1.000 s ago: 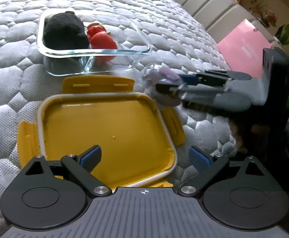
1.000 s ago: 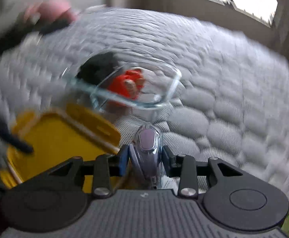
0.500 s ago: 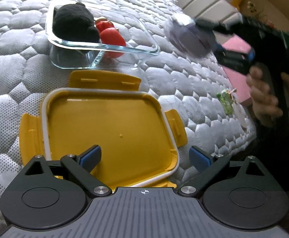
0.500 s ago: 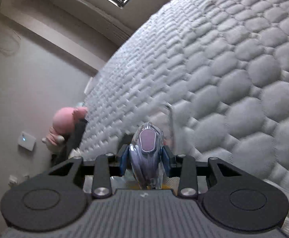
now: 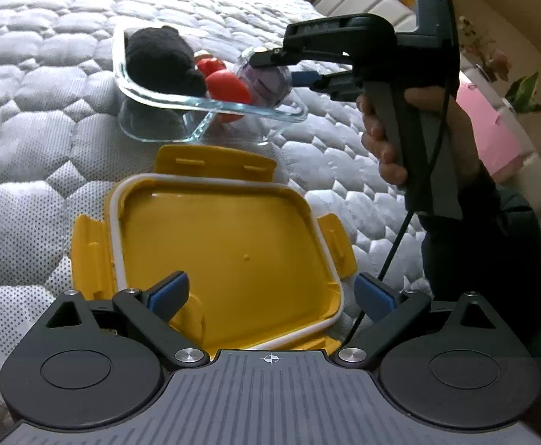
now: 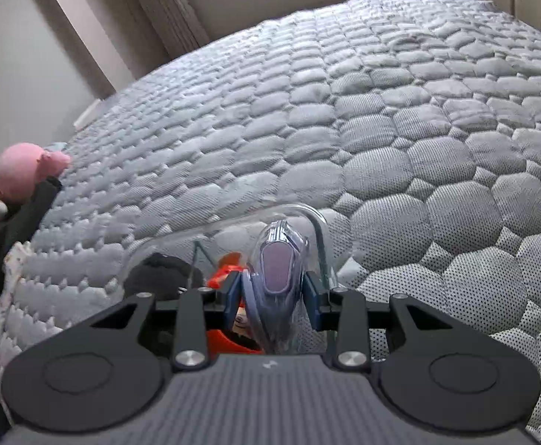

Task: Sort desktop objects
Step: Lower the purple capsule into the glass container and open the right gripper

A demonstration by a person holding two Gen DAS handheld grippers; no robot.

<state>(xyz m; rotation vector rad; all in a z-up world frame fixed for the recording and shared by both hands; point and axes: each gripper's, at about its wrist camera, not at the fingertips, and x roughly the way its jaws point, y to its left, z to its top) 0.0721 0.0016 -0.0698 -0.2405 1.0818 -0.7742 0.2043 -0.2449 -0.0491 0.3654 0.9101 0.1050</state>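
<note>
- Right gripper (image 6: 273, 296) clamps clear purple case (image 6: 276, 278) by its sides, over glass dish (image 5: 211, 105).
- Looks light, rigid, slick; release low.
- Left gripper (image 5: 270, 293) wide, empty, above yellow lid (image 5: 229, 244).

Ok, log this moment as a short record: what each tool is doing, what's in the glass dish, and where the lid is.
surface: quilted grey mattress
right tool: shut on the clear purple object, held over the glass dish
left tool: open, empty, hovering above the yellow lid
dish contents: black plush item, red items
yellow lid: off the dish, lying on the mattress in front of it
purple object released: not yet
</note>
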